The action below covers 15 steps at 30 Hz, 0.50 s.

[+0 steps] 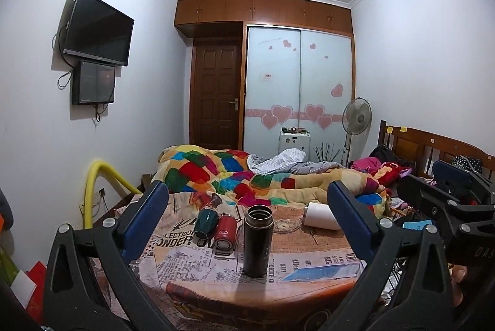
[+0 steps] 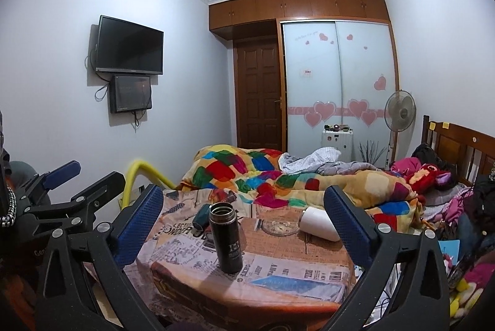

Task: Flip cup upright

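Both your grippers, left (image 1: pixel 247 201) and right (image 2: pixel 244 201), hang back with fingers spread wide and empty, framing the upright flask (image 1: pixel 258 241), while the white cup (image 2: pixel 318 224) lies tipped behind-right of it on the desk (image 2: pixel 278 275), likely your next reach.

Between the fingers (image 1: pixel 145 216) of the left gripper (image 1: pixel 247 187): newspaper-print tablecloth (image 1: pixel 309 263), with a clear glass ashtray (image 1: pixel 286 224) on it toward the right finger. Beyond the fingertips: patchwork quilt (image 1: pixel 216 170), rumpled on the bed. Above the left finger: wall TV (image 1: pixel 97 27), smaller monitor (image 1: pixel 92 82) directly beneath. Above the right finger: standing fan (image 1: pixel 356 116).
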### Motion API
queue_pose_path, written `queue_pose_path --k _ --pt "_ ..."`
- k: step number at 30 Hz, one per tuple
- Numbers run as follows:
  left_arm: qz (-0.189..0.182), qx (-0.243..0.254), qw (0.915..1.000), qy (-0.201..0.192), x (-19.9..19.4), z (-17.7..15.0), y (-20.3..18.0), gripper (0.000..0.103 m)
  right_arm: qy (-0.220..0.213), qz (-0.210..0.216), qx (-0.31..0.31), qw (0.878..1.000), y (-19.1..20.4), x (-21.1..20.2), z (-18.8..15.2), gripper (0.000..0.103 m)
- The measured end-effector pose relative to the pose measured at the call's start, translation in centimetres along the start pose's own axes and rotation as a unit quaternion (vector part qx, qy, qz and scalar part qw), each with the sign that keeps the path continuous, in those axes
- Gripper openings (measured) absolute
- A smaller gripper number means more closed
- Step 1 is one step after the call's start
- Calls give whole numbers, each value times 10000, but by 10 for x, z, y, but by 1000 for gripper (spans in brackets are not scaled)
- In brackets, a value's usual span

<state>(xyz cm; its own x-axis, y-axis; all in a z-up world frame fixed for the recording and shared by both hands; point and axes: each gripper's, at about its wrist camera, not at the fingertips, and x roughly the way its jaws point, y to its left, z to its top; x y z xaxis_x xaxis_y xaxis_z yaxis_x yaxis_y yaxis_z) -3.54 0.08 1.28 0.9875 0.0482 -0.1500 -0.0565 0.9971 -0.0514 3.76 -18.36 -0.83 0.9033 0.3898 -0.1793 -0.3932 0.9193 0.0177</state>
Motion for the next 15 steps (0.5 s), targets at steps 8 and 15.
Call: queue_pose_path --k 8,15 --pt "12 -39 10000 39 4 -2 1 103 94 11 -19 10000 2 1 -1 103" --pt "16 -34 10000 32 4 -2 2 103 120 29 -18 9999 3 2 0 103"
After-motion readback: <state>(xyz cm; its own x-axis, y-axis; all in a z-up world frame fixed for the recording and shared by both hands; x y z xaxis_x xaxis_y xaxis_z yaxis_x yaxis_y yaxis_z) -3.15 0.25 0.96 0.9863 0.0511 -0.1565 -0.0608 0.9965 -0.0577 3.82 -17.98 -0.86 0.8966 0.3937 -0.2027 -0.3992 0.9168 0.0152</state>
